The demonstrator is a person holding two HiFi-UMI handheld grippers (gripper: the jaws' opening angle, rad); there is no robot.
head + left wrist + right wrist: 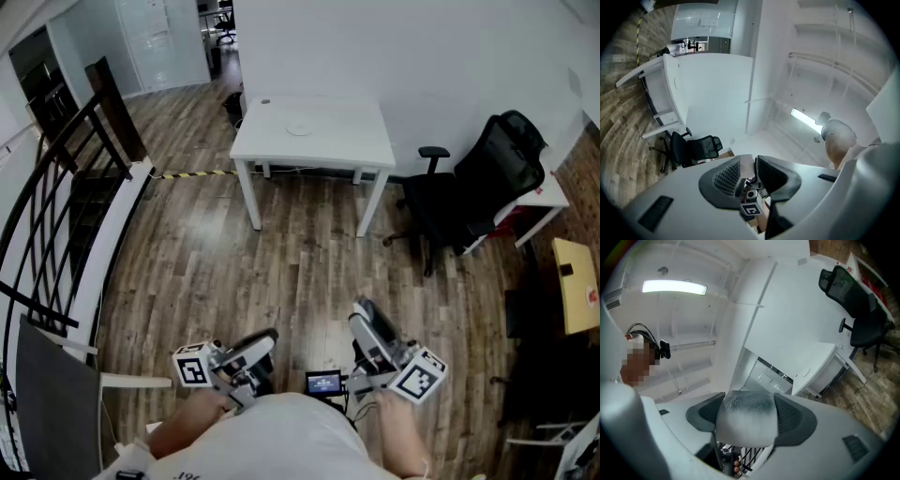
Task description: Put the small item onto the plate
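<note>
Left gripper (265,339), held in the left hand (200,409) low against the person's body, sits well short of the white table (328,142) and to the left of its near edge. It tilts a little above level, with its marker cube (194,366) riding behind the jaws. In the left gripper view the jaws are drawn together with only a thin slit between the pads. A pale sliver shows in that slit, and I cannot tell what it is.

On the white table, well apart from both grippers, the plate (298,128) lies near the middle of the top.

To the right, about as far back from the table as the left one, the right gripper (362,311) is held up in the right hand (397,424). It also points slightly upward and toward the table, its own marker cube (419,375) at the rear. Its jaws stand wide and are clamped on the small item (745,420), a pale, rounded thing mottled grey on top. The item fills the whole span from one pad to the other and touches both, so it is in this grip, far short of the table and the plate.

Right of the table stands a black office chair (487,178).
</note>
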